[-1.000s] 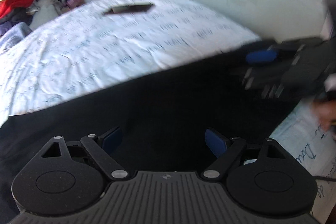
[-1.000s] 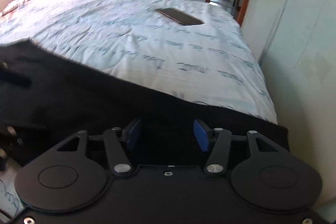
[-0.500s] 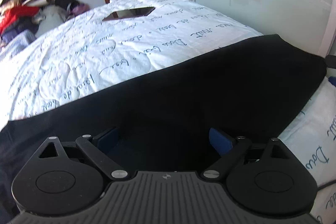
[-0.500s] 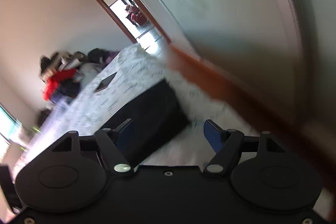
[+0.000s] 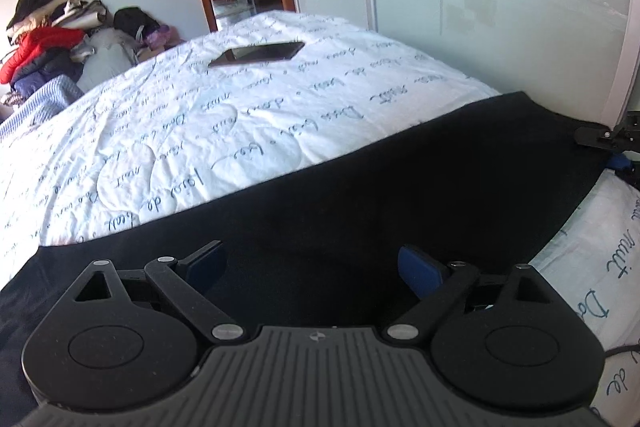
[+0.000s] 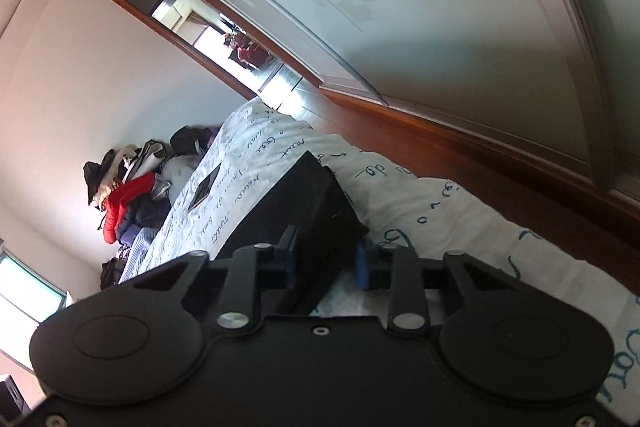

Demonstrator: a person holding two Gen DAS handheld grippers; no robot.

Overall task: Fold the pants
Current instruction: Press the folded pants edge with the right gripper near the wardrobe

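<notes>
Black pants point(image 5: 400, 195) lie flat across the near part of a white bed point(image 5: 240, 131) with blue script print. My left gripper point(image 5: 314, 267) hovers just over the pants near their left end, open wide with nothing between its blue pads. My right gripper point(image 6: 326, 259), rolled onto its side, sits at the pants' right corner point(image 6: 304, 199). Its jaws are closing and the corner's edge is between the pads, which touch the cloth. In the left wrist view the right gripper point(image 5: 612, 151) shows at the far right edge, at that same corner.
A dark phone point(image 5: 258, 53) lies on the bed beyond the pants. A pile of clothes point(image 5: 44, 39) is heaped at the bed's far left. A pale sliding wardrobe door point(image 5: 500, 7) runs along the right, with wooden floor point(image 6: 480, 155) between it and the bed.
My right gripper swung off the top of the pants to their right corner, rolled onto its side, and narrowed its jaws around the edge. The left gripper stayed put and opened slightly.
</notes>
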